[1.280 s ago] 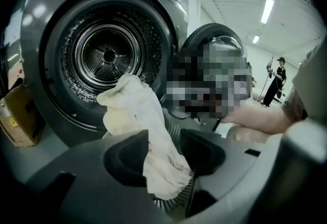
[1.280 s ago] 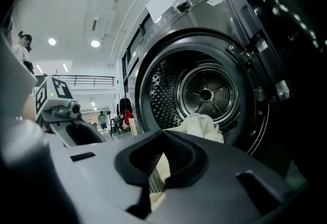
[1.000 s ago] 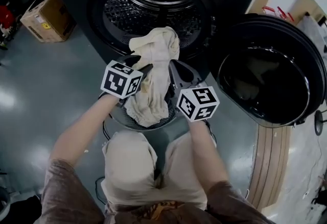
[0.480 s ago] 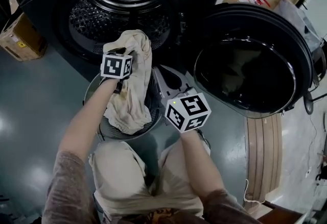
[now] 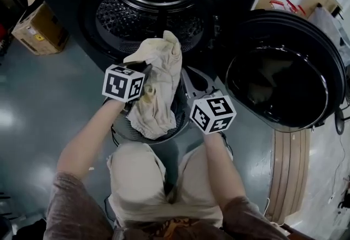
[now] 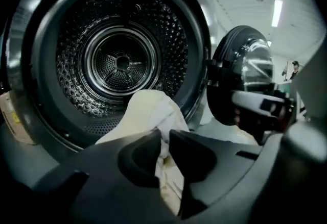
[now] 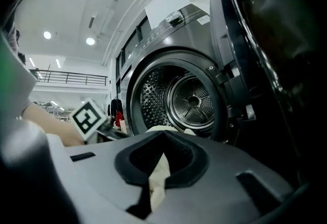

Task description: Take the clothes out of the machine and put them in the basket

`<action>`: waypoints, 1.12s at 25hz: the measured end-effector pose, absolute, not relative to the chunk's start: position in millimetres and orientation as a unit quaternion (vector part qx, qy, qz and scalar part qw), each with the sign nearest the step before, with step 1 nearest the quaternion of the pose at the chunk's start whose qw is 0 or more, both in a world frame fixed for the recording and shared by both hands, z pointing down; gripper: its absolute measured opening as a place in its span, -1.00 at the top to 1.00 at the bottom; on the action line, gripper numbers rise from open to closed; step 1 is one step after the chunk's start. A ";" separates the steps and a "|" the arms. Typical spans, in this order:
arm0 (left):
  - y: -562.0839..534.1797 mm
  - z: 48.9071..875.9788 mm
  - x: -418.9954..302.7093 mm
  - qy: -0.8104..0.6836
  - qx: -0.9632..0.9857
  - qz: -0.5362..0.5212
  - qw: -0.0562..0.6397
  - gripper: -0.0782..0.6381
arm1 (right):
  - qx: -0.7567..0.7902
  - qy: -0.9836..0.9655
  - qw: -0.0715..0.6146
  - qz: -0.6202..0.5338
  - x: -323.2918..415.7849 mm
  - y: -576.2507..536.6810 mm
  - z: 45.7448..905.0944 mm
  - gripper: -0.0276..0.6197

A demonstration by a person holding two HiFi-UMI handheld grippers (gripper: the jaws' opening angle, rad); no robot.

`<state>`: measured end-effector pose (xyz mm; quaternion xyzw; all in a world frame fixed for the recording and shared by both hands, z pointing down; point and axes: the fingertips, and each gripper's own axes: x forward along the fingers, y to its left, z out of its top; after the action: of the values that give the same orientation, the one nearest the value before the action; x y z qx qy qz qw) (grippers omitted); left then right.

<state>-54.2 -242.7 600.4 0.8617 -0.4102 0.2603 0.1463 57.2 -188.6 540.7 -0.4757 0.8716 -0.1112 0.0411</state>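
Note:
A cream cloth [image 5: 161, 77] hangs in front of the machine's open drum [image 5: 147, 12], and its lower end lies in the round mesh basket [image 5: 121, 130] on the floor. My left gripper [image 5: 145, 69] holds the cloth's upper left part; in the left gripper view its jaws [image 6: 164, 136] are closing, with the cloth [image 6: 148, 110] pinched between them. My right gripper [image 5: 190, 87] is at the cloth's right side. In the right gripper view its jaws [image 7: 163, 136] meet at the tips, and a strip of the cloth [image 7: 157, 177] is caught between them.
The machine's round door [image 5: 284, 72] stands swung open at the right, close to my right gripper. A cardboard box [image 5: 38, 28] sits on the floor at the left. The person's knees [image 5: 142, 170] are just behind the basket.
My left gripper reached toward the drum mouth, then came back a little, and its jaws narrowed onto the cloth. The right gripper has stayed where it was.

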 end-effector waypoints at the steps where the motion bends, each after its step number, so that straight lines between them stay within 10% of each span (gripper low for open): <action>1: -228.3 595.6 -58.4 -0.403 0.864 0.261 0.148 0.63 | -0.476 0.871 0.041 -0.114 58.0 -190.9 543.1 0.92; 28: -167.2 563.5 -91.7 -0.376 0.877 0.201 0.220 0.34 | -0.459 0.874 0.021 -0.158 30.0 -195.0 558.3 0.92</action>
<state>-91.7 -167.2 563.5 0.8775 -0.3762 0.2007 0.2195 30.0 -195.0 558.3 -0.4589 0.8740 -0.1583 0.0209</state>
